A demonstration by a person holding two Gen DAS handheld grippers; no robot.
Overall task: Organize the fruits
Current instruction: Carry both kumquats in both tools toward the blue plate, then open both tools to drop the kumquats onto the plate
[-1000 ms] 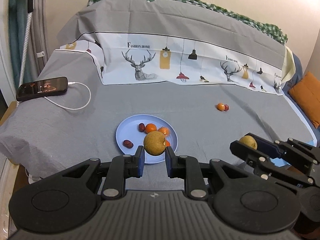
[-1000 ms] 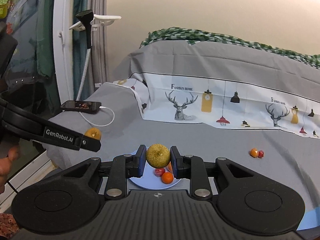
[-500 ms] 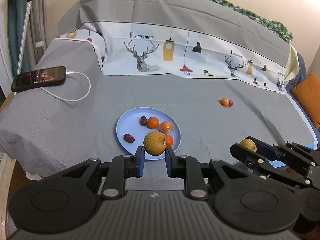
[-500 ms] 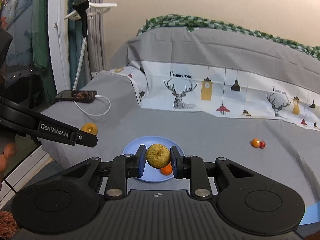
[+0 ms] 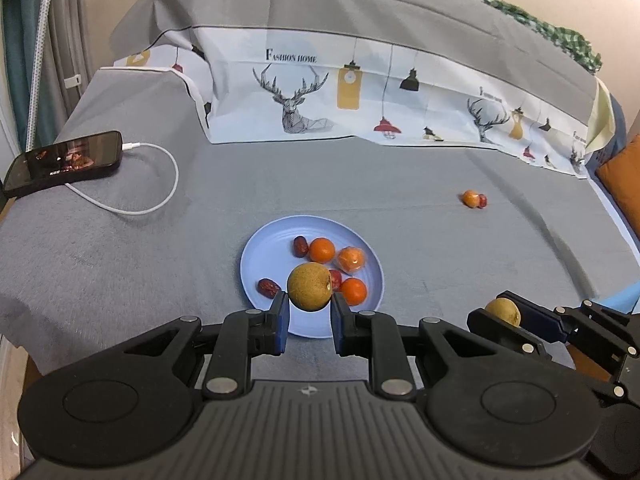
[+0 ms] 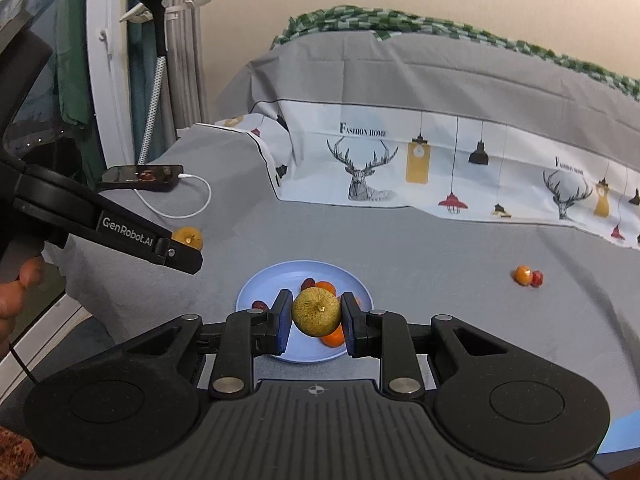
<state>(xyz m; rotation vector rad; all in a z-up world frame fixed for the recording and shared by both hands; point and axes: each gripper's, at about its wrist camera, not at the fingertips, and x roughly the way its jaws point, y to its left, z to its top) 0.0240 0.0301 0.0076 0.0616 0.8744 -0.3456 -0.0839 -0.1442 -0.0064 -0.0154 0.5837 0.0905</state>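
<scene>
Left gripper (image 5: 309, 312): pointed steeply down over the near edge of the bed; blue pads clamped on a round brownish fruit (image 5: 309, 286), one pad on each side of it.
Left gripper, seen from the right wrist: black finger (image 6: 132, 236) reaching in from the left edge, the fruit's tip showing past it.
Right gripper (image 6: 316, 318): tilted down more gently, near the bed's front edge; jaws closed on a second brownish fruit (image 6: 316, 311), stem end facing the camera.
Right gripper, seen from the left wrist: low at the right, fingers (image 5: 508, 330) aimed left.
Person's hand (image 6: 16, 292): fingertips visible at the left edge, behind the left gripper's body.
</scene>
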